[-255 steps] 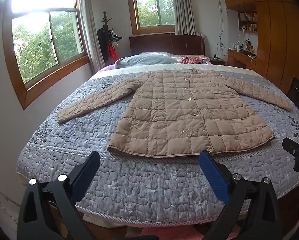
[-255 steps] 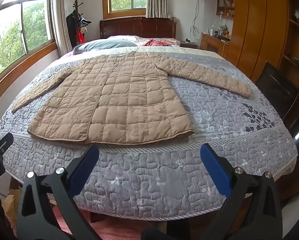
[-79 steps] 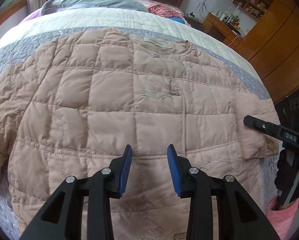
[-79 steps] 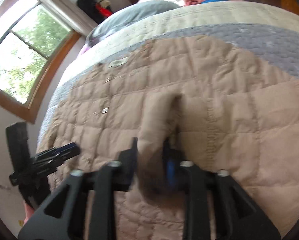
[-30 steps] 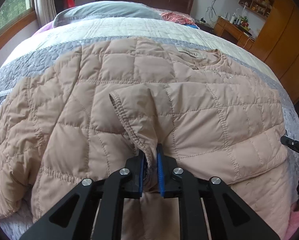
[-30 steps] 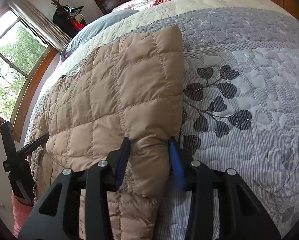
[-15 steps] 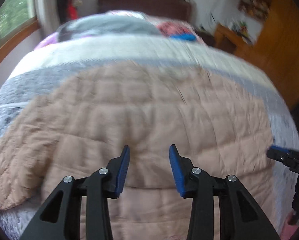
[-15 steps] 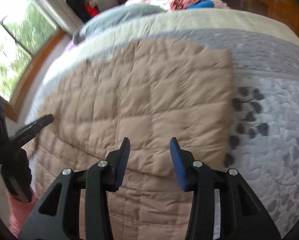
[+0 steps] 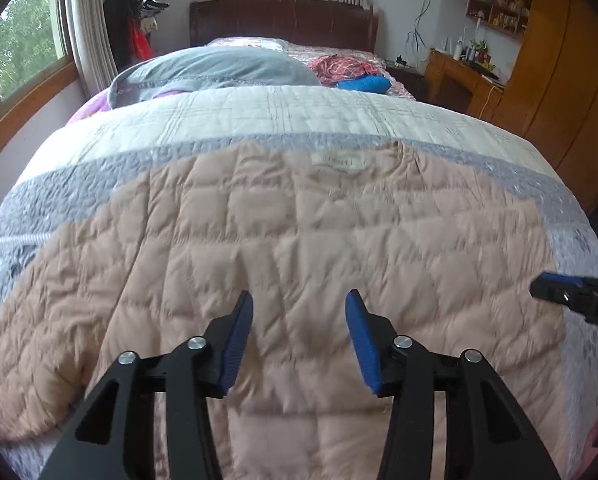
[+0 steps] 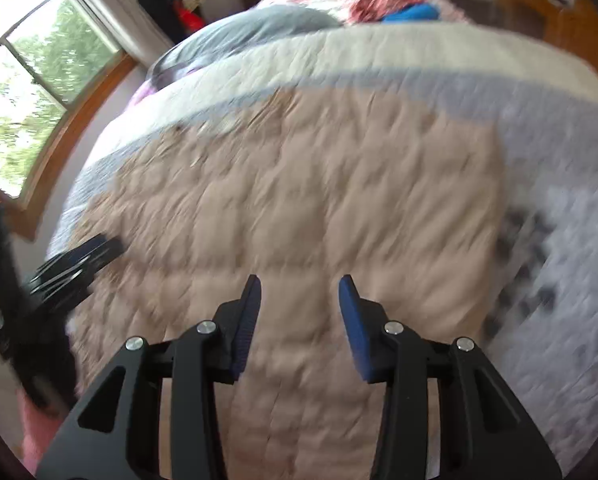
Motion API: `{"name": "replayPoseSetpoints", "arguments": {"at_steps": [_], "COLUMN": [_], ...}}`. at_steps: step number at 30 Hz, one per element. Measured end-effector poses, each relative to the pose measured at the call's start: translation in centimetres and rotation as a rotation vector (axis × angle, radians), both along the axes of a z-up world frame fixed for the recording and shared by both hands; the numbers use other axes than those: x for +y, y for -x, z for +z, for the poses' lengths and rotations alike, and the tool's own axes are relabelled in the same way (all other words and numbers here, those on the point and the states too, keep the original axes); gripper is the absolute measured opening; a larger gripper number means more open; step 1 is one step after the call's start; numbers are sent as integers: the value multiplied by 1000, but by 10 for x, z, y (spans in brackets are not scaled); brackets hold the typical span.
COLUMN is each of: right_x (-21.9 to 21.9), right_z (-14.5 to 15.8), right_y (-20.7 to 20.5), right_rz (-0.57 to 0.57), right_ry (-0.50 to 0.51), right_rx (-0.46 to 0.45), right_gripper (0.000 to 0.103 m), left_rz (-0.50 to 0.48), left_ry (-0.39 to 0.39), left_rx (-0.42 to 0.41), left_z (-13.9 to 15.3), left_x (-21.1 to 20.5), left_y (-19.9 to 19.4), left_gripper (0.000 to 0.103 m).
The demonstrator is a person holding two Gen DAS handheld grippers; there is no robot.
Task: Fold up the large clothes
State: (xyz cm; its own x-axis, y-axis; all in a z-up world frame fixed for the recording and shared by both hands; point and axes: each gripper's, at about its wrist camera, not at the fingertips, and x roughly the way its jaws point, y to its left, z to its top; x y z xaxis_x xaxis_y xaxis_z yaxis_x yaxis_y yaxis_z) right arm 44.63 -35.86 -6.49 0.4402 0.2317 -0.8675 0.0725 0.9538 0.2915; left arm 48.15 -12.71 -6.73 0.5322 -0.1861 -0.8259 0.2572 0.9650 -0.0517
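Observation:
A tan quilted coat [image 9: 299, 232] lies flat on the bed, both sleeves folded in over the body, its collar label [image 9: 337, 161] toward the headboard. My left gripper [image 9: 299, 312] is open and empty above the coat's middle. My right gripper [image 10: 299, 300] is open and empty above the coat [image 10: 319, 200] too; that view is blurred. The right gripper's tip [image 9: 571, 292] shows at the right edge of the left wrist view, and the left gripper [image 10: 75, 264] at the left of the right wrist view.
The grey patterned bedspread [image 9: 79, 176] covers the bed. A grey pillow [image 9: 219, 68] and red and blue clothes [image 9: 351, 70] lie near the wooden headboard [image 9: 283, 16]. Windows stand on the left, wooden cabinets [image 9: 559, 52] on the right.
Both grippers have let go of the folded-in sleeves, opened, and pulled back and up from the coat. The coat lies still with its sleeves across the body.

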Motion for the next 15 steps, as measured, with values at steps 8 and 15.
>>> {"name": "replayPoseSetpoints", "arguments": {"at_steps": [8, 15], "right_x": [-23, -23], "right_z": [-45, -28], "right_y": [-46, -31], "right_rz": [-69, -46], "right_ry": [-24, -86], "right_rx": [97, 60], "right_gripper": [40, 44], "left_rz": [-15, 0], "left_ry": [-34, 9], "left_rx": [109, 97], "left_z": [-51, -30], "left_x": [-7, 17], "left_y": [-39, -22], "left_gripper": [50, 50]}}
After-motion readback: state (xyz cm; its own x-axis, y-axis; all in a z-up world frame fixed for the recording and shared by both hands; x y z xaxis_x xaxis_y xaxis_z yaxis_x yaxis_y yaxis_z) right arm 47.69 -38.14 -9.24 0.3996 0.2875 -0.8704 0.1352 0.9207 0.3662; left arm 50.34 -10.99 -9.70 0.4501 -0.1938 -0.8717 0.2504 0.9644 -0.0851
